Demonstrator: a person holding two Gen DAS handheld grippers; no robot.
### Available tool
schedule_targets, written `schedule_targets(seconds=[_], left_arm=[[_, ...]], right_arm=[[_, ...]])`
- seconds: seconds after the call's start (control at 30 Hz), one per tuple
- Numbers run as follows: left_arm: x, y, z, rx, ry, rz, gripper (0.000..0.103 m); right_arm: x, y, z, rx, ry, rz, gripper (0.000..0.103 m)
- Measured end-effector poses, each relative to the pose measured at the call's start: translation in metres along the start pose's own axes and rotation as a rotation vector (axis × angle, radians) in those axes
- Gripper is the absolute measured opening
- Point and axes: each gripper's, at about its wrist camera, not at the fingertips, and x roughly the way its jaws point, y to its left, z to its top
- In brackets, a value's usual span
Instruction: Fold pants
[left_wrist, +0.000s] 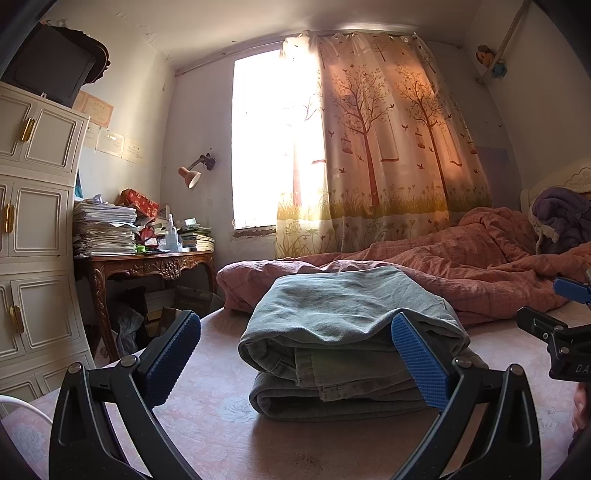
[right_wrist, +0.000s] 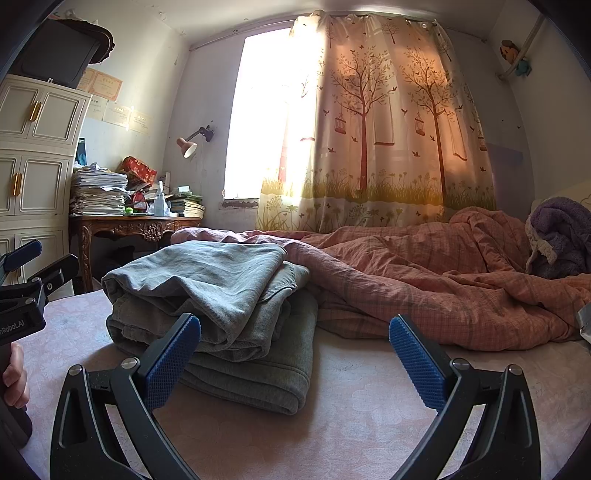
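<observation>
- At nine o'clock in both views, a white cabinet (left_wrist: 33, 221) with gold handles stands beside a carved wooden desk (left_wrist: 147, 262) piled with stacked papers (left_wrist: 103, 229).
- Left gripper (left_wrist: 295, 362), seen from its own camera: jaws spread wide and holding nothing, its right blue pad in front of the near edge of the pants.
- Centre, six o'clock: the grey-green pants (left_wrist: 340, 332) lie folded in a thick bundle on the pink bedsheet (left_wrist: 221, 424).
- Twelve o'clock: a tree-print curtain (left_wrist: 388, 147) hangs half across a bright window.
- Right gripper (right_wrist: 295, 362): jaws wide apart and empty, its left pad at the pants' (right_wrist: 221, 295) near corner.
- Three o'clock: a rumpled pink quilt (right_wrist: 443, 280) lies behind the pants, with a purple blanket (right_wrist: 561, 232) at its far end.
</observation>
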Motion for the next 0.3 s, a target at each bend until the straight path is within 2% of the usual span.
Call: schedule_targets(seconds=[0.3], left_arm=[[0.0010, -0.0003, 0.0004, -0.001, 0.004, -0.008, 0.103]], right_arm=[[-0.0004, -0.0001, 0.0000, 0.000, 0.000, 0.001, 0.103]])
